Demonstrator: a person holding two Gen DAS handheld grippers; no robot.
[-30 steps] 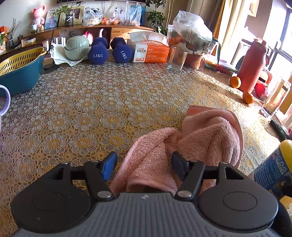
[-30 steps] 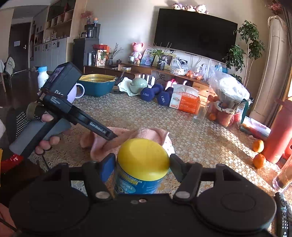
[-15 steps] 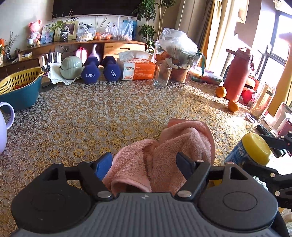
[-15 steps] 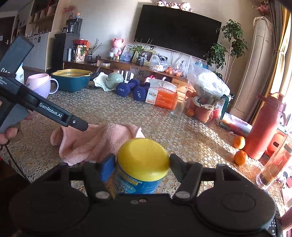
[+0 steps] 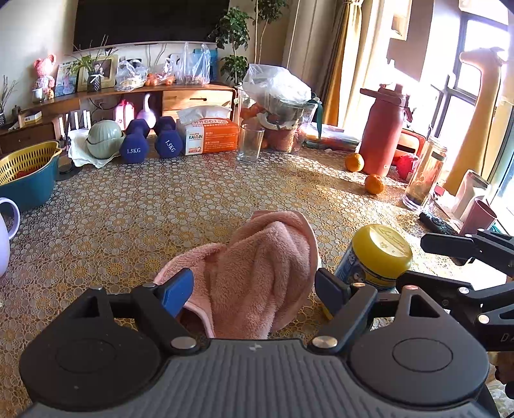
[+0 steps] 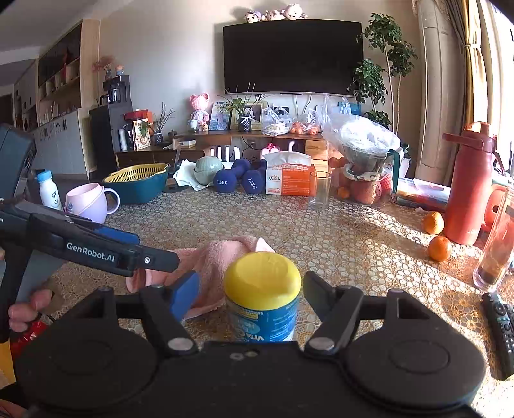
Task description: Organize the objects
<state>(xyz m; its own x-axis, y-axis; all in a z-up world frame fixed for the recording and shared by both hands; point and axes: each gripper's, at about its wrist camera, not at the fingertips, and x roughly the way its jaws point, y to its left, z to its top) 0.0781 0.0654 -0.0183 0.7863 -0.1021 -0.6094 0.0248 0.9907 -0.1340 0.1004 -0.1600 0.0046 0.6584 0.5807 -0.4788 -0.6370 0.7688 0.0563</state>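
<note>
Right wrist view: right tool spread wide around yellow-lidded blue jar, not gripping.
Left tool: wide apart around crumpled pink fleece towel.
Next: probably clamp both.

1. A big black TV hangs on a pale wall.
2. Soft toys sit on top of the TV.
3. Under it is a long wooden shelf with a photo frame, bags and a pink toy bear.
4. A tall green plant stands by the TV.
5. Yellow curtains hang beside a bright window.
6. Sun shines on the right side of the table, which has a gold circle cloth.
7. Tall cupboards are far on the left, with a dark cabinet next to them.
</note>
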